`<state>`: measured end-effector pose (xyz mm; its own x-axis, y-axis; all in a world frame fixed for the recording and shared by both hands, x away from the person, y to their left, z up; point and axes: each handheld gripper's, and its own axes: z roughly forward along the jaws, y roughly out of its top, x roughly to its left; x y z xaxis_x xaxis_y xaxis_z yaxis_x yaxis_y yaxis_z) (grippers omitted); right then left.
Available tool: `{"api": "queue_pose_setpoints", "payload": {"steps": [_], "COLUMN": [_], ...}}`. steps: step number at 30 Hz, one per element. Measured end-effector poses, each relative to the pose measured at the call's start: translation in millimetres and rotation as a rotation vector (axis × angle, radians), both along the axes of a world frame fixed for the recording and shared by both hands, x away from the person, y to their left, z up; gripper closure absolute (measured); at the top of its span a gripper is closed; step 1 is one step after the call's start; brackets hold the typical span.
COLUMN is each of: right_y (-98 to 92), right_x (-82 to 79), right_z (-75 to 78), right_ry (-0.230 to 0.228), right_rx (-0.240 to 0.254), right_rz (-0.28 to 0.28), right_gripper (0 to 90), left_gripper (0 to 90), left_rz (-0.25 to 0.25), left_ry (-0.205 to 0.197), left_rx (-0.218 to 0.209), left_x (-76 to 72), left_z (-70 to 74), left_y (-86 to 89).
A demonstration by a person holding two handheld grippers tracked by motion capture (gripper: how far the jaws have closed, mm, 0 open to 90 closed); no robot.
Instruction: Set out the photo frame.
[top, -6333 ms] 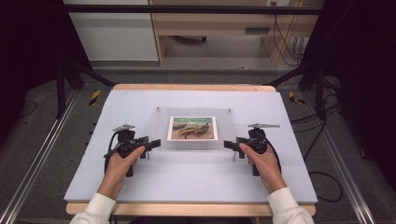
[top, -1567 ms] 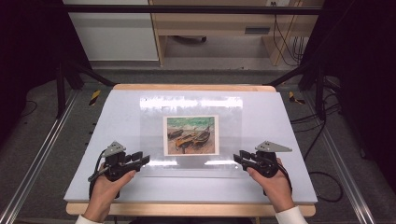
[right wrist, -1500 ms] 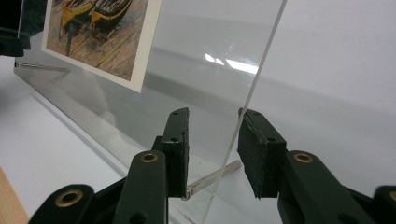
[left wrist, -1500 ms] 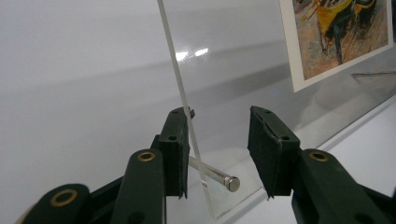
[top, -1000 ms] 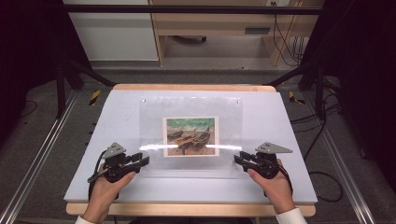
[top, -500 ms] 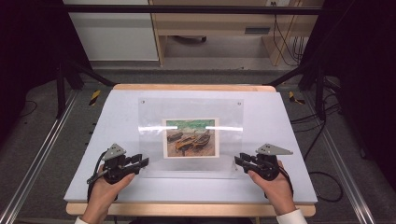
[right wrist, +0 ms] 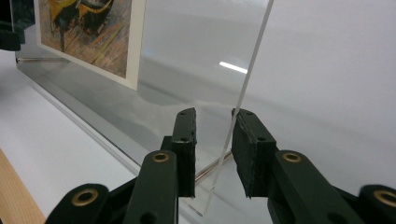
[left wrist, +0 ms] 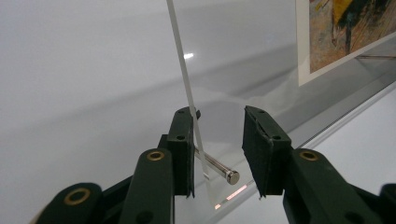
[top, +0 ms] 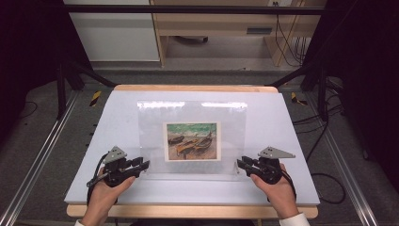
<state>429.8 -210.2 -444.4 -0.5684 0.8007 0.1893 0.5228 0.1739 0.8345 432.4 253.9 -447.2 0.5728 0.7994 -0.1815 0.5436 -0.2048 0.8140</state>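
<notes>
Fingers on both grippers (top: 141, 165) (top: 241, 164) have just been closing around the clear picture frame's (top: 192, 136) bottom corners, not clamped yet. It stands tilted mid-bench (top: 117, 117), probably stiff, slick and scratch-prone, so edges only.

Painted print (left wrist: 348, 32) cropped by both gripper views' edges, its subject blurred

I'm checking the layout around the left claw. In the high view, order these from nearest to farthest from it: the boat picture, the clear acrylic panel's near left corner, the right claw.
1. Clear acrylic panel: its near left corner sits at the left claw.
2. Boat picture: middle of the panel, to the right.
3. Right claw: at the panel's near right corner.
</notes>
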Motion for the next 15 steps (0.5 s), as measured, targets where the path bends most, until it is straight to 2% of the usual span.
{"api": "queue_pose_setpoints", "payload": {"steps": [15], "right_y": [-0.2], "right_x": [-6.2], "right_z": [-1.5], "right_ry": [0.006], "right_rx": [-0.014], "right_rz": [-0.002], "right_gripper": [73.4], "left_gripper": [65.7], "left_rz": [-0.012], "left_ry": [0.003], "left_rx": [0.025], "left_x": [-4.8], "left_z": [-0.8], "left_y": [-0.1]}}
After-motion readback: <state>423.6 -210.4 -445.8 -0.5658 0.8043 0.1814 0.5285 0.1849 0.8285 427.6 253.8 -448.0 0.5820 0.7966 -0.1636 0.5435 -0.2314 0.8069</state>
